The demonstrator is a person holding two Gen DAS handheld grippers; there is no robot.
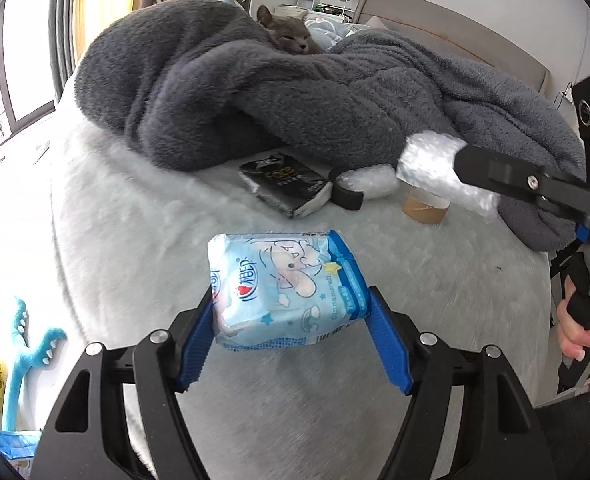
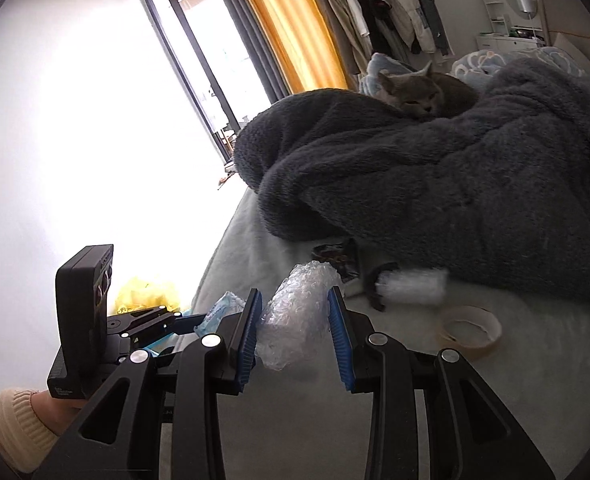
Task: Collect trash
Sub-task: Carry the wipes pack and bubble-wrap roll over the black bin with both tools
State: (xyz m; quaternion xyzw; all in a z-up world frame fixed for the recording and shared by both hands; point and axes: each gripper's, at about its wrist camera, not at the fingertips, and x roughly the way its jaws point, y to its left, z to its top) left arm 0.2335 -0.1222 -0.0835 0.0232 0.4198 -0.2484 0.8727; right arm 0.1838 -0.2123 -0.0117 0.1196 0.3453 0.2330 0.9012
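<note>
1. The left gripper (image 1: 291, 316) pinches a pale blue tissue pack (image 1: 285, 290) between its blue pads, lifted above the grey-white bed cover (image 1: 135, 240).
2. The right gripper (image 2: 295, 330) clamps a crumpled wad of bubble wrap (image 2: 295, 320), also held above the bed.
3. On the cover behind lie a tape roll (image 1: 425, 208), a second bubble-wrap roll (image 1: 369, 184) and a black packet (image 1: 287, 186), close together.
4. Farther back, a grey cat (image 1: 291, 34) rests against a heaped dark fleece blanket (image 1: 255, 92).
</note>
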